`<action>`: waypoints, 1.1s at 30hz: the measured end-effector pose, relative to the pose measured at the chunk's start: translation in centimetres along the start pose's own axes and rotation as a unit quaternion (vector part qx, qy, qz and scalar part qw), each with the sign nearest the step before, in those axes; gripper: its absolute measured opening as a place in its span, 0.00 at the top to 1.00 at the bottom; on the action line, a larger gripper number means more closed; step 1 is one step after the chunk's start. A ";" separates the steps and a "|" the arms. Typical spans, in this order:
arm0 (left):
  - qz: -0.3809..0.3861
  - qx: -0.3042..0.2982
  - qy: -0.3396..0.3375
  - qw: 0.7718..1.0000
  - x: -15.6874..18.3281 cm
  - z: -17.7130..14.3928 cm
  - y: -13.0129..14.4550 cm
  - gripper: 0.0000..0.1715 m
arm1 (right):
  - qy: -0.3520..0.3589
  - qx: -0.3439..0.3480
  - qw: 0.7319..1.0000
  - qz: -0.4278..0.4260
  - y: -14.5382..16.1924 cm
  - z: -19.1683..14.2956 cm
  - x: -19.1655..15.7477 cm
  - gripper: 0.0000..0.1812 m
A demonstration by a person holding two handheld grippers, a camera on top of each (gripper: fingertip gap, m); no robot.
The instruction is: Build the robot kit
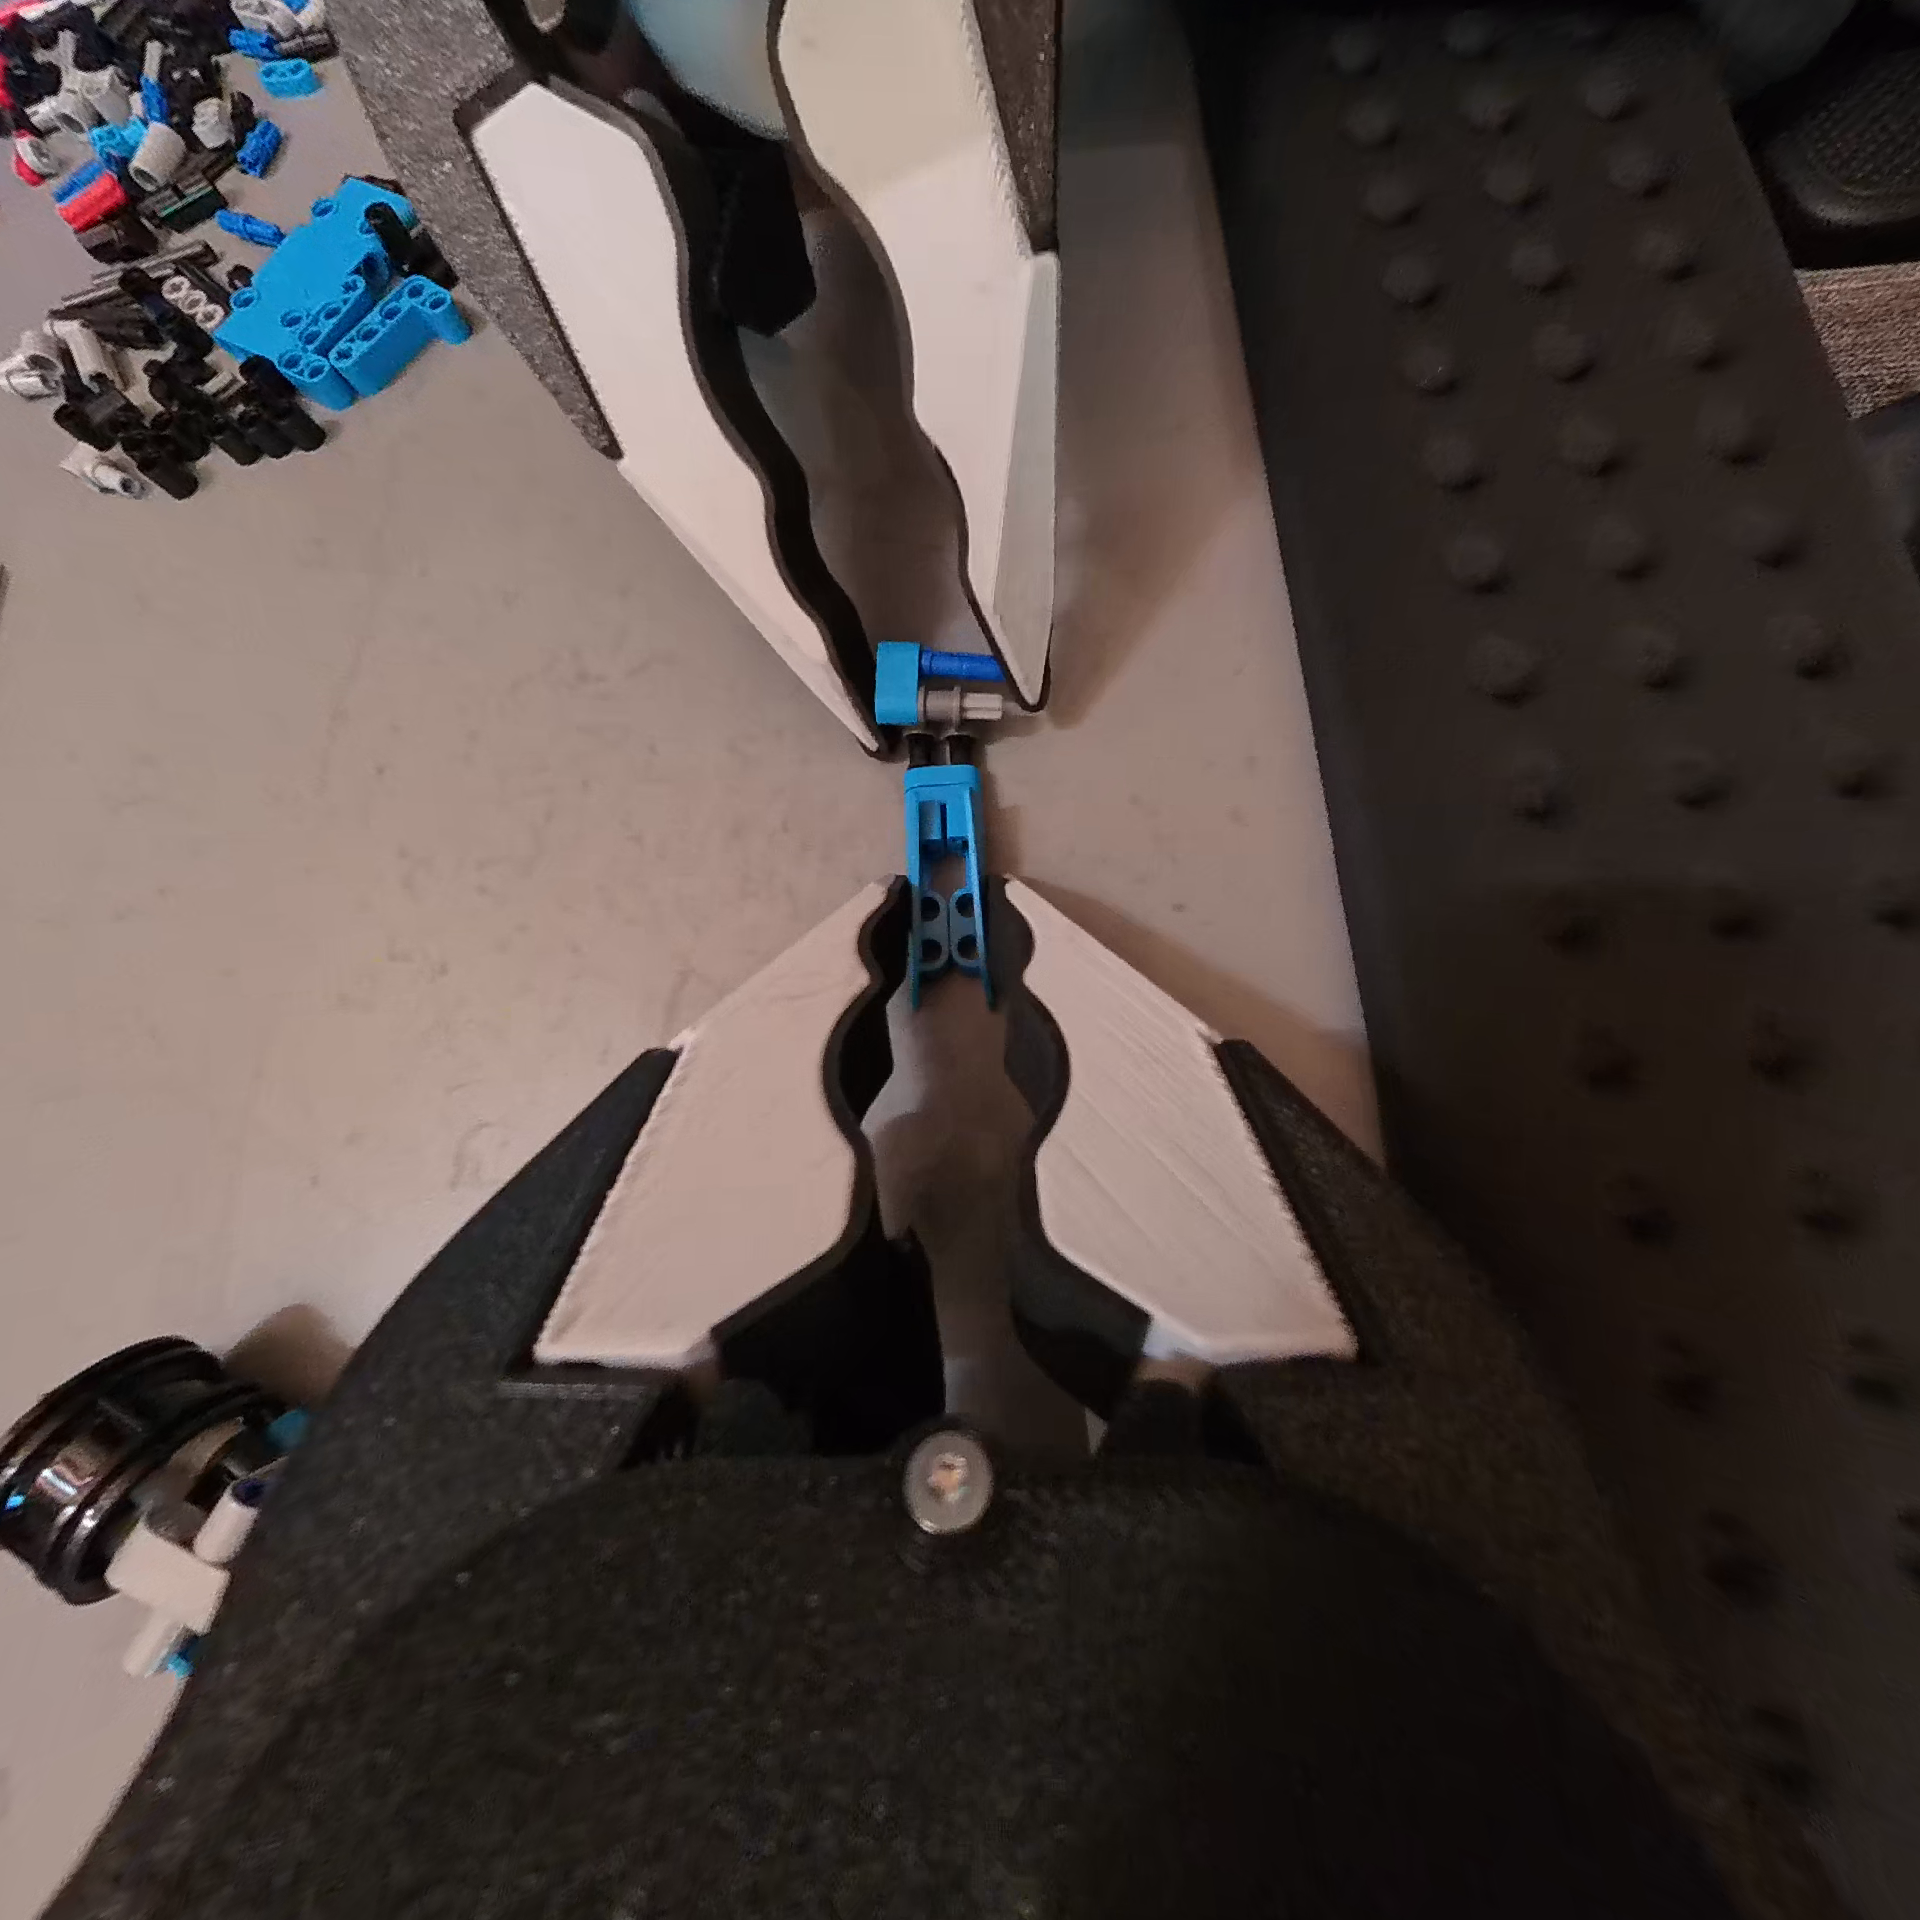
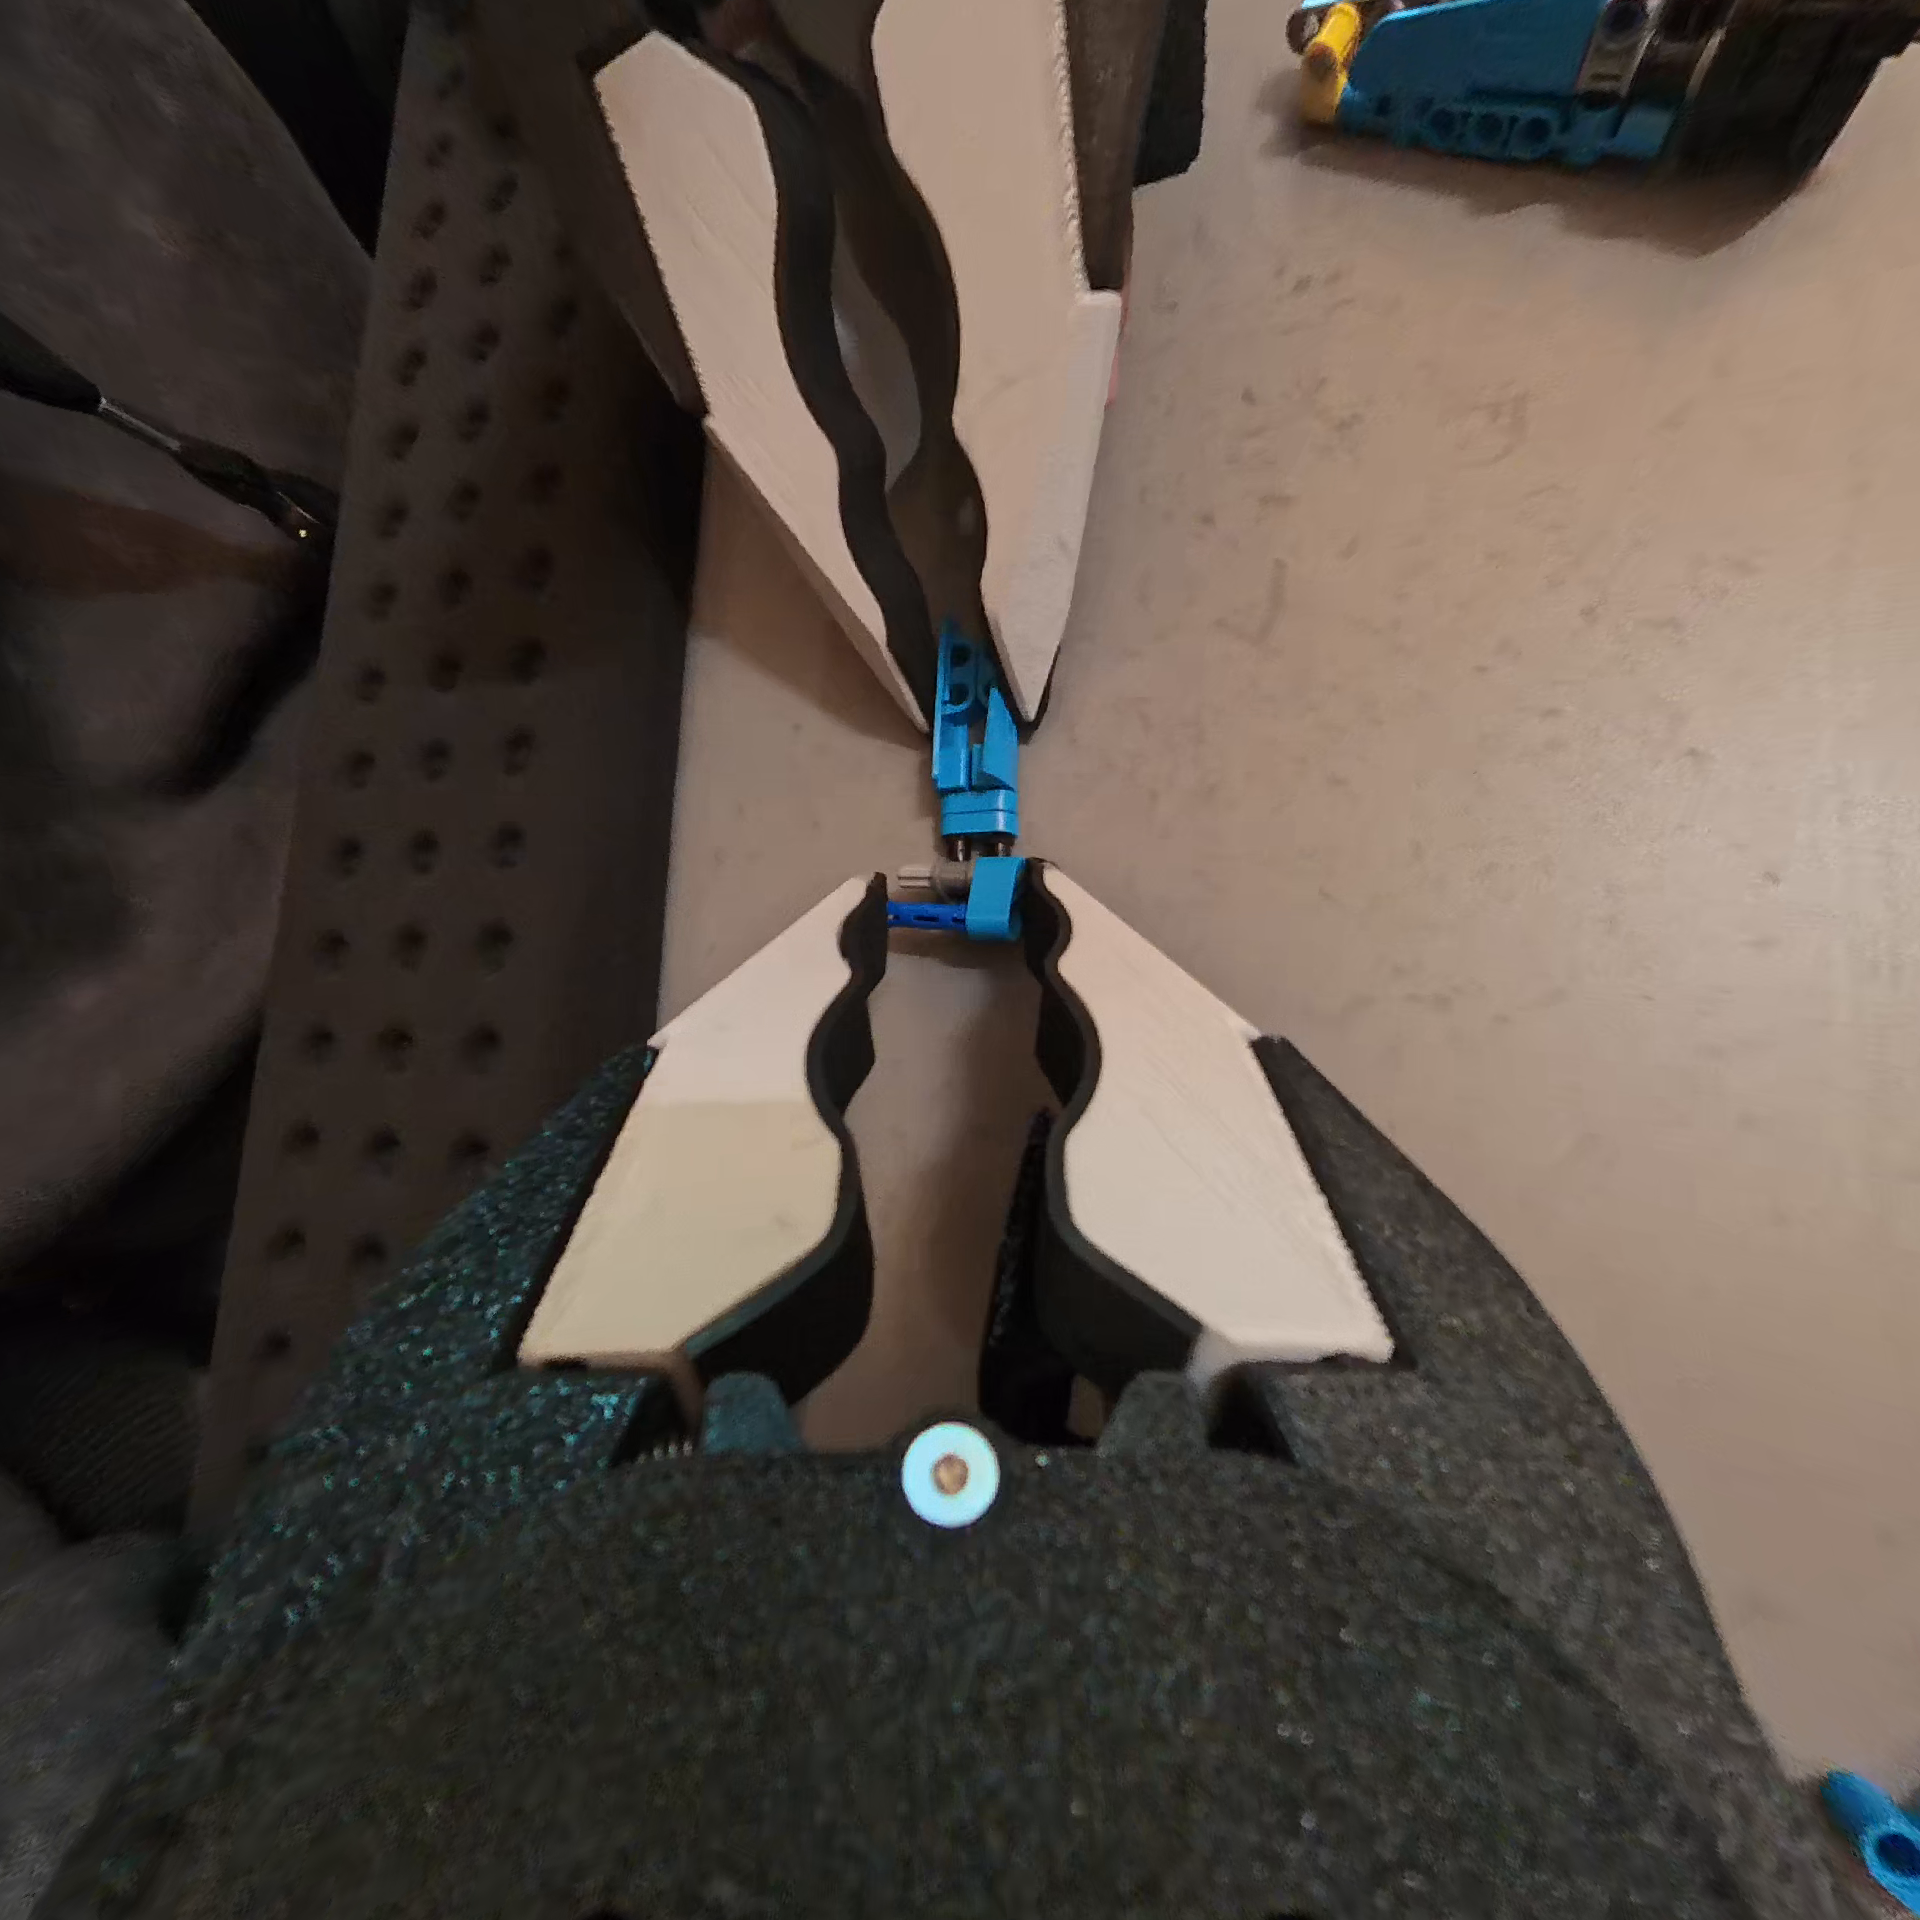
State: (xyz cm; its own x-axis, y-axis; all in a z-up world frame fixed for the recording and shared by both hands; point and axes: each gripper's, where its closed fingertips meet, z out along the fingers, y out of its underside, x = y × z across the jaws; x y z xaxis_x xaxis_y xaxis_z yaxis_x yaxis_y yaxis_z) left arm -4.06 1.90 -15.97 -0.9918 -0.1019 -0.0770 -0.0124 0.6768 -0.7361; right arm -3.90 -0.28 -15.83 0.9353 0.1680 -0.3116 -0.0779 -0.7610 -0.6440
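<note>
My left gripper [image 1: 943, 883] is shut on a long blue building-toy frame piece [image 1: 945, 883] with black pins at its far end. My right gripper [image 2: 954, 883] is shut on a small blue connector [image 2: 992, 899] that carries a blue pin and a grey pin. The two grippers face each other tip to tip above the beige table [image 1: 416, 831]. In the left wrist view the right gripper [image 1: 956, 717] comes down from the top with the connector [image 1: 899, 681]. In the right wrist view the left gripper [image 2: 977, 717] holds the frame piece [image 2: 971, 738]. The black pins meet the connector.
A pile of black, grey, blue and red toy parts [image 1: 156, 260] with a blue block assembly [image 1: 332, 301] lies at the far left. A wheel part [image 1: 94, 1455] lies near left. A dotted black mat [image 1: 1610, 727] runs along the table edge. A blue model [image 2: 1538, 83] stands at the far right.
</note>
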 end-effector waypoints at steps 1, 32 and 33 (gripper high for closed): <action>0.001 0.000 0.000 1.000 0.0 0.0 0.0 0.92 | -0.002 0.007 1.000 0.000 0.0 0.0 0.1 0.85; -0.028 -0.003 -0.027 0.999 0.0 0.6 -0.6 0.92 | 0.134 -0.020 0.978 0.159 0.1 -0.1 0.3 0.87; -0.028 -0.002 -0.027 0.999 0.0 0.6 -0.6 0.92 | 0.145 -0.017 0.977 0.152 0.1 -0.1 0.2 0.87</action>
State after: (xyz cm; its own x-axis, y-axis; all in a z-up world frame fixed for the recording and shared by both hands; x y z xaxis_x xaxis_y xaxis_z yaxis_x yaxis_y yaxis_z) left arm -4.01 1.09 -15.96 -0.9812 -0.1790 -0.0725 -0.0683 0.6725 -0.7369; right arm -3.66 -0.37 -15.90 0.9293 -0.2506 -0.2714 -0.3613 -0.7692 -0.5270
